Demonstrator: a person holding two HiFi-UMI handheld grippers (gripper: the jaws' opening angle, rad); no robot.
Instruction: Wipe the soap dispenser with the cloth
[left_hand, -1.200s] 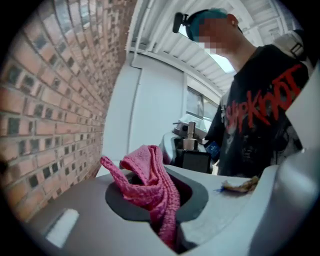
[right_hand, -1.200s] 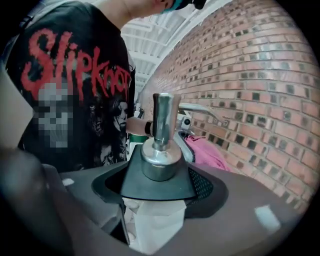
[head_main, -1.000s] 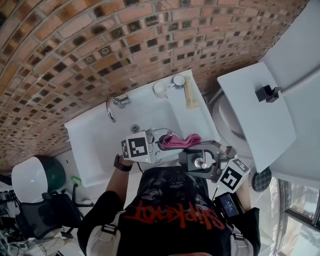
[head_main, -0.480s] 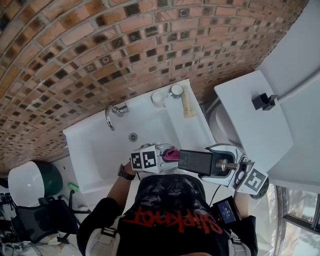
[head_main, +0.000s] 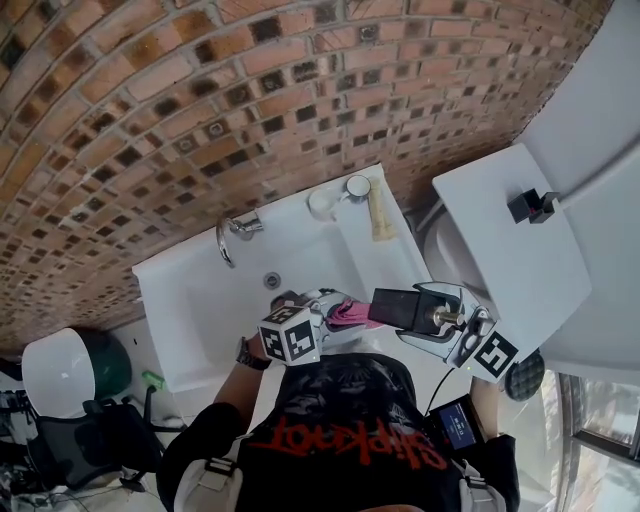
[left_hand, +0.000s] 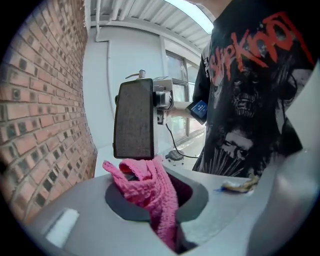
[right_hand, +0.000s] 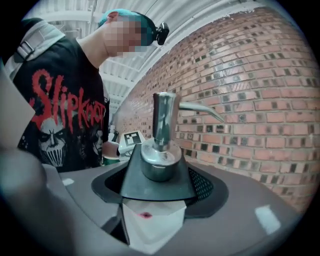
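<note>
Dark boxy soap dispenser (head_main: 395, 308) with chrome pump, tipped sideways beside bunched pink cloth (head_main: 352, 313)

Head view: steeply down over sink (head_main: 200, 300). Gripper views: close, facing each other, both showing soap dispenser (left_hand: 134, 119).

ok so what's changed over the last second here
The right gripper swung out to the right and rolled, turning the soap dispenser from pump-up to lying sideways, dark flat face up. The left gripper dropped toward the person, and the pink cloth, earlier stretched over the dispenser, is now bunched beside it. Both grips held; the faucet and the sink are unchanged.
</note>
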